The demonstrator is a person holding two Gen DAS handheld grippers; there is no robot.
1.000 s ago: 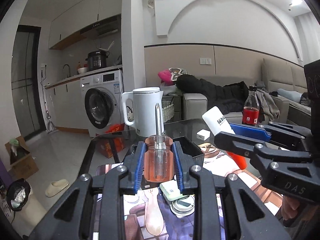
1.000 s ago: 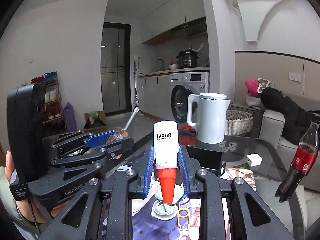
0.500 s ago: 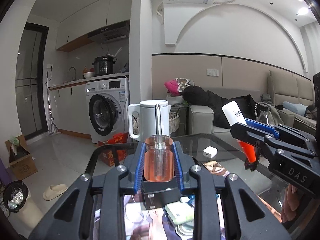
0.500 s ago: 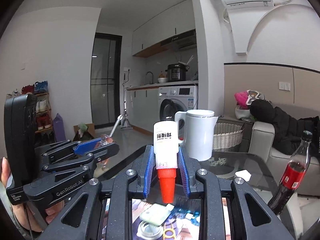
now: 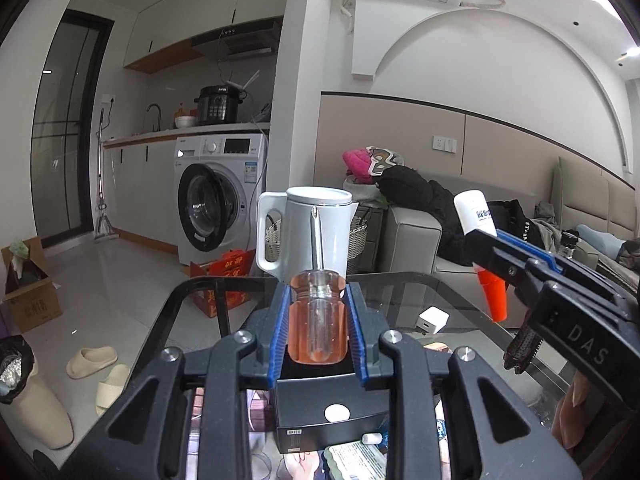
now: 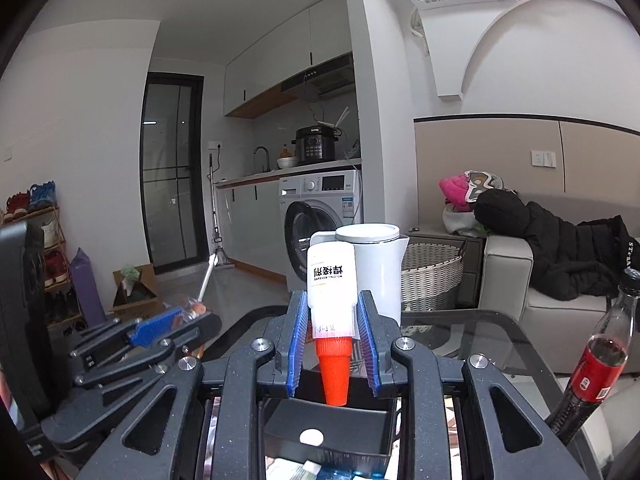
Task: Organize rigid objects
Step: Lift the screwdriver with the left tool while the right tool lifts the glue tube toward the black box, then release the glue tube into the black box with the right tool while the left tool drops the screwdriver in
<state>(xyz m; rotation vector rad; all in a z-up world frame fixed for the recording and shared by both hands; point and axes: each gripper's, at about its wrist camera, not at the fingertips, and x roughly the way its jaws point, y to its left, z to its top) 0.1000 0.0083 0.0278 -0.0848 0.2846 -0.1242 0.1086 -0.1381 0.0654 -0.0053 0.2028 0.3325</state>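
My left gripper (image 5: 318, 320) is shut on a screwdriver (image 5: 318, 328) with a clear orange handle, its metal shaft pointing up. It hangs above an open black box (image 5: 320, 400) on the glass table. My right gripper (image 6: 332, 344) is shut on a white glue bottle (image 6: 331, 288) with an orange cap pointing down, also above the black box (image 6: 332, 436). The right gripper and its bottle (image 5: 480, 248) show at the right in the left wrist view. The left gripper (image 6: 160, 328) shows at the left in the right wrist view.
A white kettle (image 5: 316, 236) stands at the table's far edge. A white charger cube (image 5: 432, 320) lies on the glass. A cola bottle (image 6: 600, 356) stands at the right. Small items (image 5: 352, 456) lie in front of the box. A washing machine and sofa are behind.
Both grippers have lifted and moved forward with their objects, so the black box now lies right under them and the small table items have dropped to the frame bottom.
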